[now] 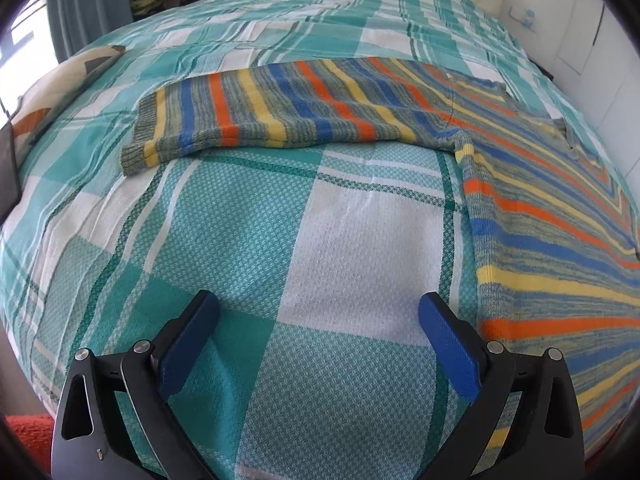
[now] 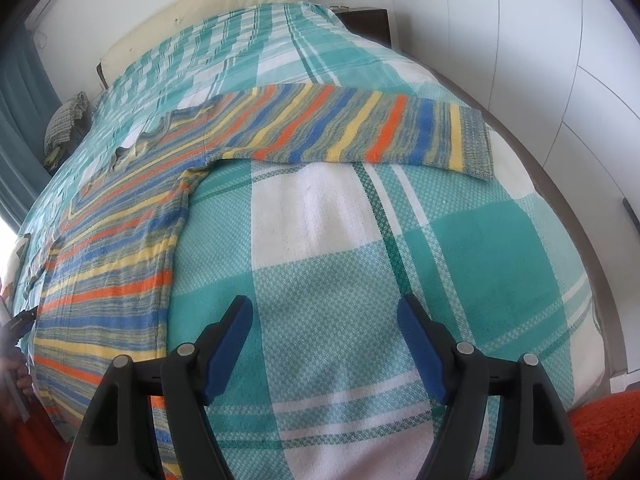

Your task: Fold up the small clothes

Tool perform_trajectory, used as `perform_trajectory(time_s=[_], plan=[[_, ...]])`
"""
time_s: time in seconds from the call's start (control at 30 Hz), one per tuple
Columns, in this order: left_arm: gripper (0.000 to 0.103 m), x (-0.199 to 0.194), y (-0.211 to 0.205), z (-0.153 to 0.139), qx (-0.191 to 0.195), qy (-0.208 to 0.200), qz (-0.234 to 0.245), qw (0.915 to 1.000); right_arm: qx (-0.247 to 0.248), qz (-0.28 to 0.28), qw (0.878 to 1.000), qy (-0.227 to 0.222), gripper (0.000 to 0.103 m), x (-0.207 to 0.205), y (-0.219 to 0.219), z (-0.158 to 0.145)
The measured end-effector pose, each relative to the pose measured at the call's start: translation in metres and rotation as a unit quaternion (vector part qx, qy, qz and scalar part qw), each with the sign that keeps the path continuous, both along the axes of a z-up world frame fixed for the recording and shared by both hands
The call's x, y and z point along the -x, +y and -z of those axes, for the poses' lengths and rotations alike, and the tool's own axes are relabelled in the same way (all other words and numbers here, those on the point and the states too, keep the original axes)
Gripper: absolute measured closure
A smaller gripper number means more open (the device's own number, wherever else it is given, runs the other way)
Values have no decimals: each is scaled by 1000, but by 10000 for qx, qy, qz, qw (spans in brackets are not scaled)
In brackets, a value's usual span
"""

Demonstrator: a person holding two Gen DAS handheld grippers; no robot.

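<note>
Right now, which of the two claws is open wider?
The left claw: its blue fingers stand farther apart over the bedspread than those of the right claw. Neither holds the striped sweater.

Left hand-held gripper [image 1: 319, 305] – jaws wide apart, empty; right hand-held gripper [image 2: 325, 309] – likewise.

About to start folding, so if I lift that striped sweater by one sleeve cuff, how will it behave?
Probably floppy: the striped sweater lies limp and flat on the checked bedspread. Its sleeve would likely drape and stretch, being loose knit. It looks light, and unlikely to slide.
</note>
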State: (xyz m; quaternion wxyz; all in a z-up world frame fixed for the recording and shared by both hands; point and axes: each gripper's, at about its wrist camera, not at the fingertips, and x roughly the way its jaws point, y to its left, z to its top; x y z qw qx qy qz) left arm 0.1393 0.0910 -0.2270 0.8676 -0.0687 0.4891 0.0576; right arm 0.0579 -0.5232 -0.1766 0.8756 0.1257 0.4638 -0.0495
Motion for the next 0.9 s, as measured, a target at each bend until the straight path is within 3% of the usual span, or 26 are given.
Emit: perform_trajectory(time_s=[0.13,0.7,0.8,0.9], plan=[[1,0,-3,2,-146,17,38,9999,90,-42,9999,43,26,-2,4,3],[0,-4,0,2,-21,218,160,9996,303,-147,9994,95,20,-2,13,5],[0,-1,-1,1,-24,137,122,9998,52,-100,9999,21,20,-1,8,0],[0,0,-1,1,-48,105,110,9999,-667,96,9973,-296,21,2,-14,-14]])
